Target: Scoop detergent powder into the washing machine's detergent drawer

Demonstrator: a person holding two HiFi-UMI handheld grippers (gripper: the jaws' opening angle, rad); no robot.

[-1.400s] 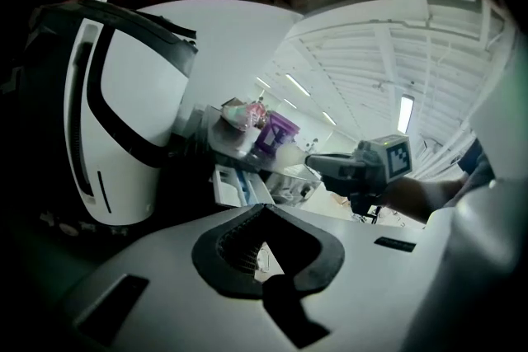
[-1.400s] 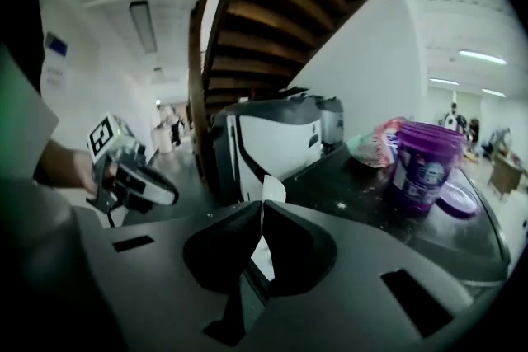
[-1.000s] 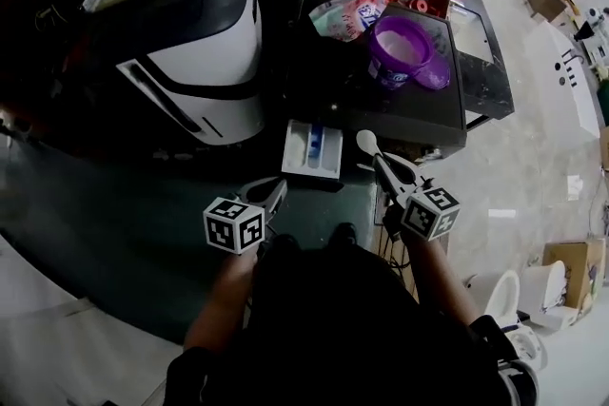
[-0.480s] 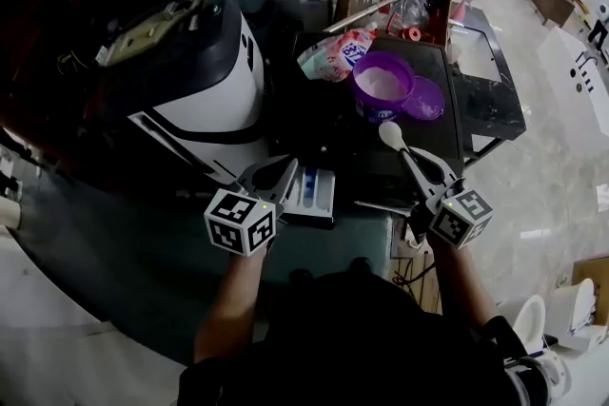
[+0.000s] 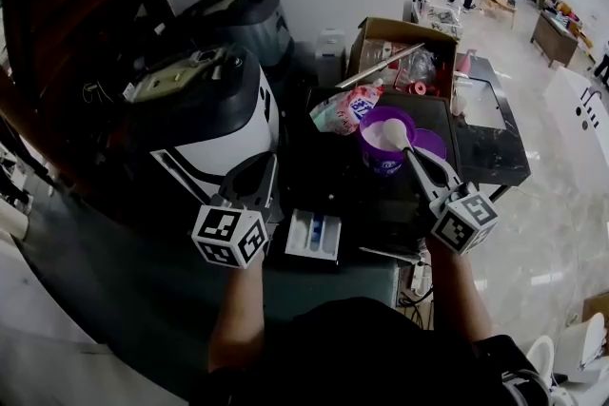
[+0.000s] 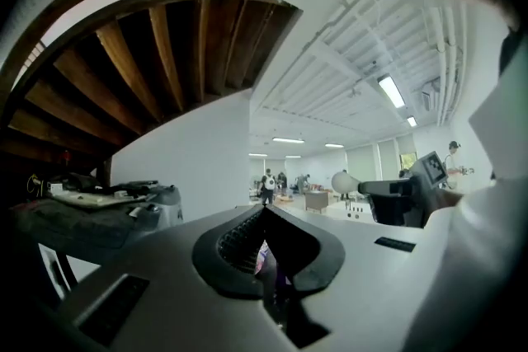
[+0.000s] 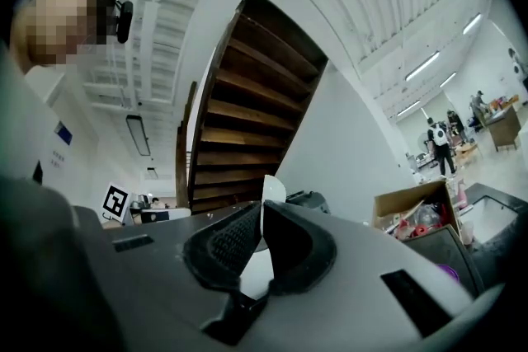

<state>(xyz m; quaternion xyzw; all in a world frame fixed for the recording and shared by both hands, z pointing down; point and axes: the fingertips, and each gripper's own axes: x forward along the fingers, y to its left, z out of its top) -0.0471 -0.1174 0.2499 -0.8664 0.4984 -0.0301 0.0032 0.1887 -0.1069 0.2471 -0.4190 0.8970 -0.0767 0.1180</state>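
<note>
- Over the purple tub [image 5: 379, 159] of detergent powder, on the black table [image 5: 328, 171], I see the white scoop [image 5: 396, 131]; whether its bowl touches the powder I cannot tell.
- The fingers of my right gripper [image 5: 422, 166] are clenched on the scoop handle.
- The tub's lid [image 5: 431, 145] lies just beside the tub.
- The white detergent drawer [image 5: 314, 235] is near the table's front edge, between both grippers, apart from the scoop.
- My left gripper [image 5: 264, 174] has its fingers closed on nothing, in front of the washing machine [image 5: 224, 114].
</note>
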